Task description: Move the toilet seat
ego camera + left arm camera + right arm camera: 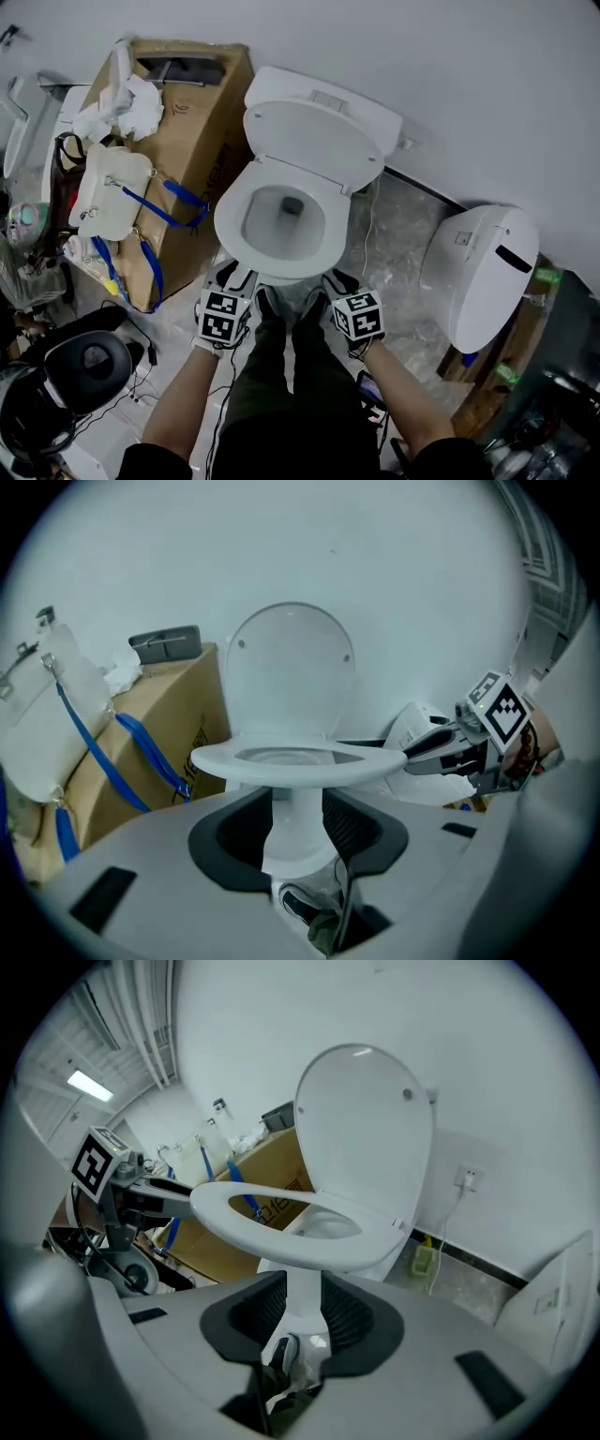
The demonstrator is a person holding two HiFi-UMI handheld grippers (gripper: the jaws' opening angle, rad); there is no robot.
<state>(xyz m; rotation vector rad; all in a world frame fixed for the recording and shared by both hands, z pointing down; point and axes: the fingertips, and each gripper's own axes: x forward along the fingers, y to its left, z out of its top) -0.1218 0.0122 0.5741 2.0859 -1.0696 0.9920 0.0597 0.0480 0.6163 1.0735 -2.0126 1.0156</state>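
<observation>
Poised at the toilet seat (228, 211) front with left claw (236, 275) and right claw (336, 279) gaping, empty; next, likely hooking under, lifting.

The head view looks steeply down on the toilet (230, 225) from just in front. Both gripper views sit low and close at its front, facing the wall (300, 546), one left of centre, one right; they share the seat (291, 761) and lid (291, 667).

bright, even indoor light, soft shadows; both gripper views are fisheye-warped with dark vignetted corners
</observation>
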